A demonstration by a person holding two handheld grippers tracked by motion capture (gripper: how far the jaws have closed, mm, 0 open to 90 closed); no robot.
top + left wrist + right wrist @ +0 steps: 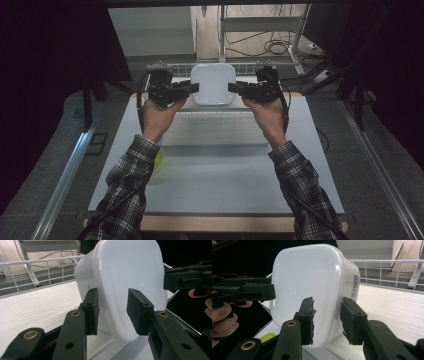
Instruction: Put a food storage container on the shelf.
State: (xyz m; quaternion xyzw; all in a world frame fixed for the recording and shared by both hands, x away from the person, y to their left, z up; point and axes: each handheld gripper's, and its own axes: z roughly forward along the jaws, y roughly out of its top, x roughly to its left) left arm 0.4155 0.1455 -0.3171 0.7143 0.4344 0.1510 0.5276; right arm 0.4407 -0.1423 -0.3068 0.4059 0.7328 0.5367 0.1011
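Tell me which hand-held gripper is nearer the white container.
Neither clearly: the left hand-held gripper flanks the white container's left edge and the right hand-held gripper its right, both with open jaws astride the rim.

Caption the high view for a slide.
Left gripper and right gripper, jaws parted, flank a white plastic container beside a wire rack.

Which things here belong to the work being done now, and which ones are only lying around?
In the job:
- white plastic container, standing on its side
- left gripper, jaws open astride its edge
- right gripper, jaws open astride the opposite edge

Lying about:
- white wire rack behind it
- yellow-green object on the table
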